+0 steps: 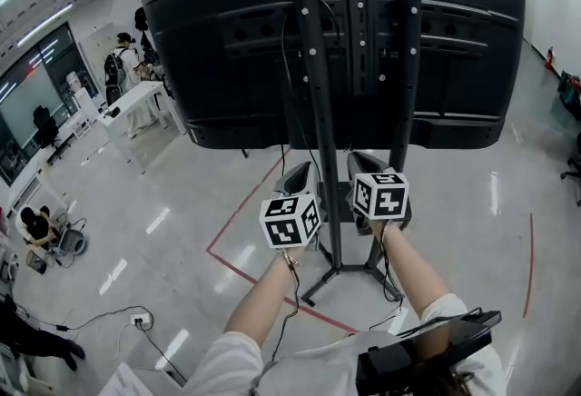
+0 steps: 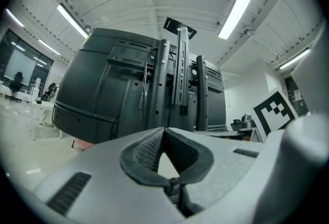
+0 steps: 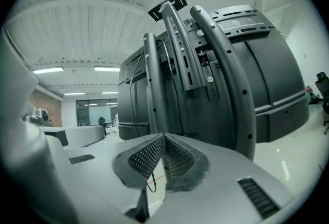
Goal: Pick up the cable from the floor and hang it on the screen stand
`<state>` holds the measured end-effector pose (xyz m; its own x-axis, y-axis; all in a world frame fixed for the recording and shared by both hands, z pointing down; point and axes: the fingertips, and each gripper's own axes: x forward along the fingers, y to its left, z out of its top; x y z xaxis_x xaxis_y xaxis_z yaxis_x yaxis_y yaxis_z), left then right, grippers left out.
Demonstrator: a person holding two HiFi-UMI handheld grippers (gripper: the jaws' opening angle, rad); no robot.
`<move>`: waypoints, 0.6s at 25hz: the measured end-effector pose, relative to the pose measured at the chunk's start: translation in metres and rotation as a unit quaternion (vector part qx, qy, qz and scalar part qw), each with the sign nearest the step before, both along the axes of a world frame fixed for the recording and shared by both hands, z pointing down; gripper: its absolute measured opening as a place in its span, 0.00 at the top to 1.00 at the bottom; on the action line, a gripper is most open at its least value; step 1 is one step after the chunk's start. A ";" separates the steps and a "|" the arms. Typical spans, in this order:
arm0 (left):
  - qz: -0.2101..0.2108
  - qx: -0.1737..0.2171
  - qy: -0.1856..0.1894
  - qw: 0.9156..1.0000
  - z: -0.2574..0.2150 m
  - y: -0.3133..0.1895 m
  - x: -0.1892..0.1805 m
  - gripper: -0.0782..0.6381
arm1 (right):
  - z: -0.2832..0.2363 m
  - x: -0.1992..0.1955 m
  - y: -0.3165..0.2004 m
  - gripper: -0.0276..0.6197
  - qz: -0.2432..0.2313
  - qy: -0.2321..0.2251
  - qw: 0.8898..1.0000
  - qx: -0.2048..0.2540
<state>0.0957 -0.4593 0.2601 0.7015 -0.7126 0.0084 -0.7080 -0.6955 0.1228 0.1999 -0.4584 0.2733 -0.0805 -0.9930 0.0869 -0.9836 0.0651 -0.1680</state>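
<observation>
Both tools are closed and appear to hold nothing. The left gripper (image 1: 298,176) has its ribbed pads touching at the tips with only a bare wedge of gap below them. The right gripper (image 1: 363,165) has its pads pressed together along their length. In its own view a thin dark loop shows below the pads, but I cannot tell whether it is nipped or simply lies beyond.

Both grippers are held up just in front of the tall black metal screen stand (image 1: 320,113), on the back side of the large black screen (image 1: 227,49).

A thin black cable (image 1: 287,76) runs down the stand's left upright. A second black cable (image 1: 162,351) lies on the pale floor well to the left of the stand, joined to a white power strip (image 1: 138,321).

This could be the moment after a cable was hung on the upright, or a moment with the floor cable waiting to be collected. The pictures do not settle which. If the floor cable is the one meant, the grippers would have to open and go down low.

The stand's splayed feet (image 1: 318,285) and thin leads trailing along the forearms crowd the space below the grippers. White tables (image 1: 136,103) and people stand farther left of the stand, clear of it.
</observation>
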 end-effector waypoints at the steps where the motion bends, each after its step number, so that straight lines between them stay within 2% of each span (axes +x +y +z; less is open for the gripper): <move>1: 0.002 -0.001 -0.002 1.000 0.003 0.003 -0.002 0.89 | 0.004 -0.004 0.004 0.91 0.003 -0.004 1.000 -0.003; 6: 0.010 -0.011 0.003 1.000 0.008 0.016 -0.005 0.89 | 0.013 -0.014 0.023 0.91 0.018 -0.006 1.000 -0.008; 11: 0.016 -0.011 0.005 1.000 0.009 0.023 -0.001 0.89 | 0.006 -0.009 0.033 0.93 0.034 0.016 0.999 -0.001; 15: 0.013 -0.007 0.010 1.000 0.004 0.020 -0.002 0.89 | 0.000 -0.004 0.033 0.93 0.039 0.017 0.999 0.005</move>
